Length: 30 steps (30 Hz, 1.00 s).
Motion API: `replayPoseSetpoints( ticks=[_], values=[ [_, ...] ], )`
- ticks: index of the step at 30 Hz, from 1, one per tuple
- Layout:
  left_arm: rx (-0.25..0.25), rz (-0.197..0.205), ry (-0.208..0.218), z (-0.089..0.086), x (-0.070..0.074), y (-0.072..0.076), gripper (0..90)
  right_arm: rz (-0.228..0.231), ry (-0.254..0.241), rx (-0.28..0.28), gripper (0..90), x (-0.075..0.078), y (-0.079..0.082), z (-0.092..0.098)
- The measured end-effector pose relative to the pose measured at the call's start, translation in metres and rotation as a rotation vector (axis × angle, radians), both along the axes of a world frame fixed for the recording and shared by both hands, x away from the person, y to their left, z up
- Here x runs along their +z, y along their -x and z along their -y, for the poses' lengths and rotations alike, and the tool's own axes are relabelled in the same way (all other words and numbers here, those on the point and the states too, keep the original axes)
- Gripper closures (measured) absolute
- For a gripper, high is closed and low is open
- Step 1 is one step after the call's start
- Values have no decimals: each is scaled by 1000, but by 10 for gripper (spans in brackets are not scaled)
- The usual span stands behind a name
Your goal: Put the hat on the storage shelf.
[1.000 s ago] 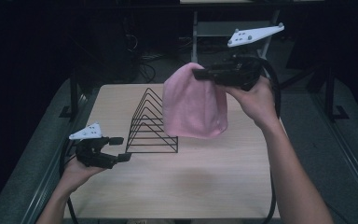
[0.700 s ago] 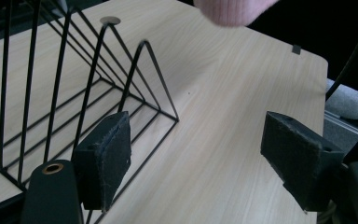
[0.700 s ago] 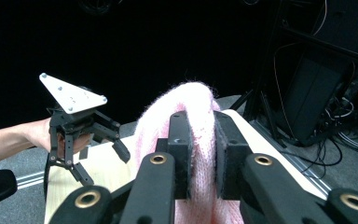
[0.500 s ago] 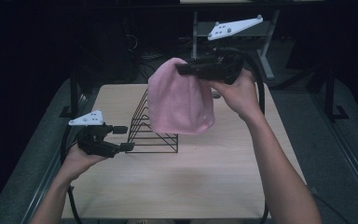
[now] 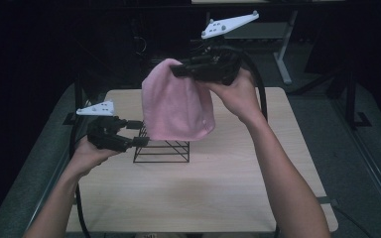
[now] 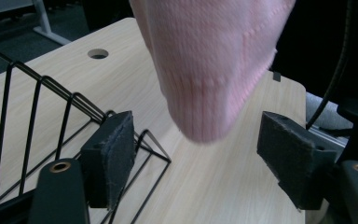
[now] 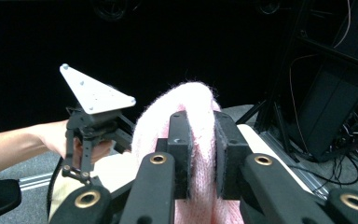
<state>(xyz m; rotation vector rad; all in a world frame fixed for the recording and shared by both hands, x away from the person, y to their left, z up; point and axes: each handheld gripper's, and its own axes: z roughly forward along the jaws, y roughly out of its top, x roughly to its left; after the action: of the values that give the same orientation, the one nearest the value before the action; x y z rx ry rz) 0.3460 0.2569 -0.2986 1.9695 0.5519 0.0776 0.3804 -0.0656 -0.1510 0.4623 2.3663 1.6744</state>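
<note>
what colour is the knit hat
Pale pink knit hat, clearest in the high view.

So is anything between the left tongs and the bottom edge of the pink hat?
Nothing visible. The left tongs stand open, and the pink hat hangs from the right tongs just beyond their gap, with bare table under it. The wire rack sits behind the left pad, off to the side.
</note>
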Motion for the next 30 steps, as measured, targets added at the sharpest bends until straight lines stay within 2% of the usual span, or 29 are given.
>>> replayPoseSetpoints(
  ticks=[6,7,10,12,13,15,20,21,23,25,30],
  values=[
    [-19,-22,22,1,1,-7,368,12,-4,18,786,1,-2,-11],
    [-33,-45,36,1,2,-9,393,9,-5,18,786,1,-2,-13],
    [-43,-58,47,0,2,-11,531,12,-5,27,786,1,-5,-18],
    [-52,-52,49,-1,2,-13,649,9,0,26,786,0,-6,-21],
    [-48,-39,34,-3,3,-14,696,10,3,25,786,0,-7,-21],
    [-41,-31,28,-4,5,-15,767,5,1,22,786,-1,-10,-23],
    [3,-17,-6,-7,6,-20,795,16,15,11,786,-4,-16,-26],
    [19,-17,-24,-8,5,-24,798,16,22,3,786,-5,-18,-27],
    [31,-12,-26,-8,4,-25,798,12,24,-2,786,-6,-20,-27],
    [60,-2,-46,-10,3,-30,802,6,34,-17,785,-9,-25,-28],
    [91,1,-67,-12,2,-36,802,26,63,-41,783,-12,-28,-29]
  ],
)
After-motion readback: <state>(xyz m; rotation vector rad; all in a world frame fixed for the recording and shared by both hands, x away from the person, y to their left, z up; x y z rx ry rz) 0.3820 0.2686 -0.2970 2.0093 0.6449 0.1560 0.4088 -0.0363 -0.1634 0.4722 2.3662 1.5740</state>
